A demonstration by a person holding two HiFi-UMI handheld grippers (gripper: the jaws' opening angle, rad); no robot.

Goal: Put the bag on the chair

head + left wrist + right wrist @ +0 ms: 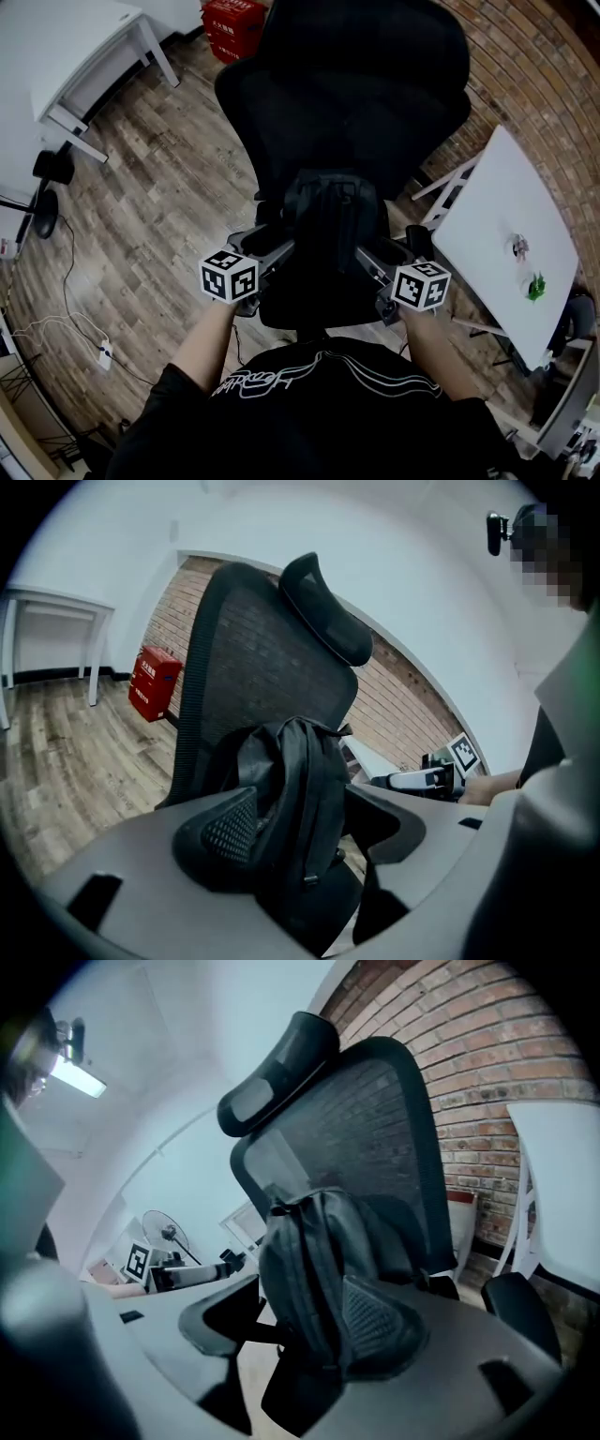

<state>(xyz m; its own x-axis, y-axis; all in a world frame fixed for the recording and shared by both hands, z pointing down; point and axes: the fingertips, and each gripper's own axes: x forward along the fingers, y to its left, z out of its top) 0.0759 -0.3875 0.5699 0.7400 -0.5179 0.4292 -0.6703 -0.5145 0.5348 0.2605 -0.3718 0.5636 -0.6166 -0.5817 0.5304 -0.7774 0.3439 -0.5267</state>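
Bag (pixel 333 220) stands on chair (pixel 356 84) between wide-open left claw (pixel 274 251) and right claw (pixel 375 262).

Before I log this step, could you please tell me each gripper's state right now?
Left gripper: open, around the black backpack.
Right gripper: open, around the same backpack.

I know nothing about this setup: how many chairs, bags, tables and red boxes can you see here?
Office chair: 1
Backpack: 1
White tables: 2
Red box: 1
Total: 5
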